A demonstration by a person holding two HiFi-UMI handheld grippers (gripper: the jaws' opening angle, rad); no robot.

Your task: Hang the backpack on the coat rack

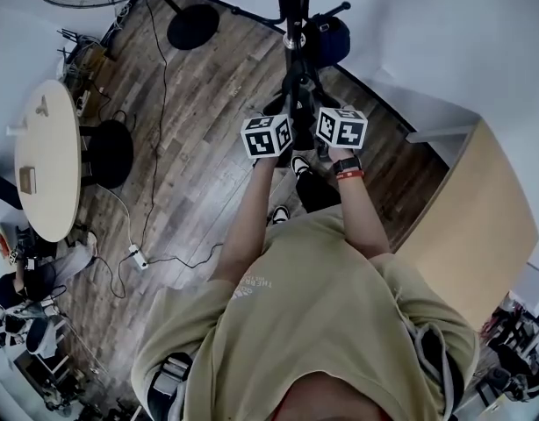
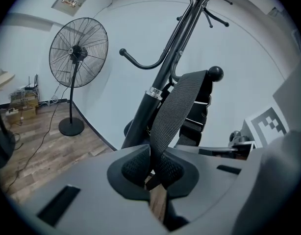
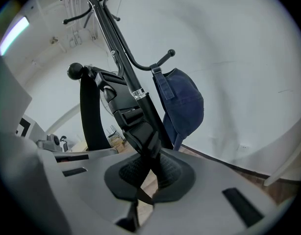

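The left claw (image 2: pixel 153 173) is clamped on a strap (image 2: pixel 175 106) of the backpack (image 3: pixel 123 102), which rises ahead over the coat rack's (image 2: pixel 158 80) ball-tipped hook (image 2: pixel 215 73), while the right claw (image 3: pixel 149 173) pinches webbing just ahead, likely to bear the weight.
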